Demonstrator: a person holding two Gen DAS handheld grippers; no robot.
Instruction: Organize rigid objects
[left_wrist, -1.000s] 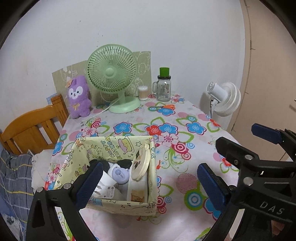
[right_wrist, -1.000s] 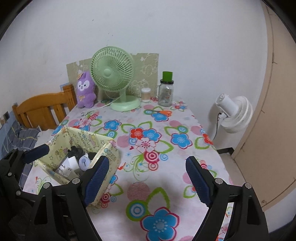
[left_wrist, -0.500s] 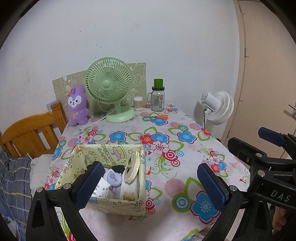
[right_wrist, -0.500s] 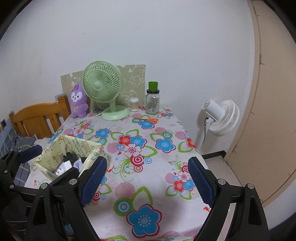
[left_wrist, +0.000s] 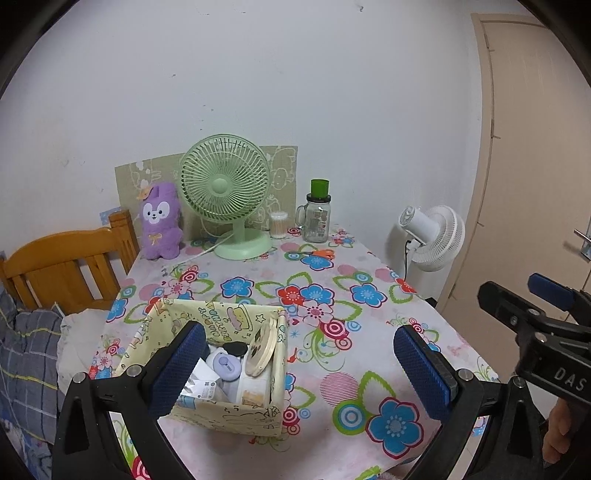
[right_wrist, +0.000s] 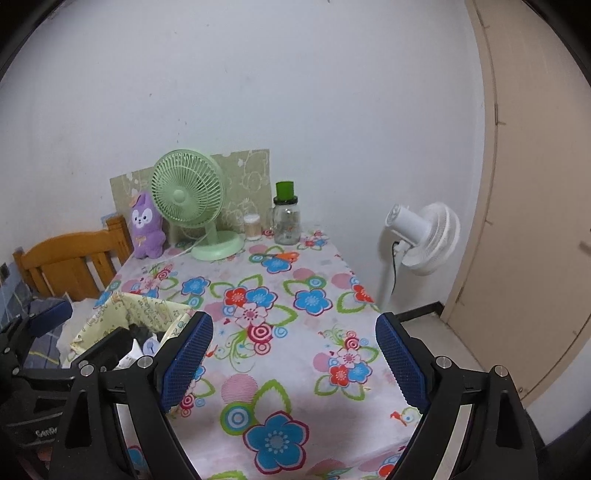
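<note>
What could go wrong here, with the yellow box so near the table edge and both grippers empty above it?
1. The yellow fabric box sits close to the near table edge; a nudge from the left gripper might push it off.
2. The round disc leans tilted on the box's right wall and may slip out.
3. The orange scissors lie loose by the jar, probably awkward for the open right gripper.

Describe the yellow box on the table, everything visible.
The yellow box is a square, open-topped bin that looks like soft fabric or card, pale yellow with cartoon prints and lettering on its inner wall. It sits upright on the flowered tablecloth near the table's front left corner, walls slightly slumped. Inside are a round cream disc leaning on the right wall, a lilac gadget, a black cap and white packaging. Neither tool touches it.
</note>
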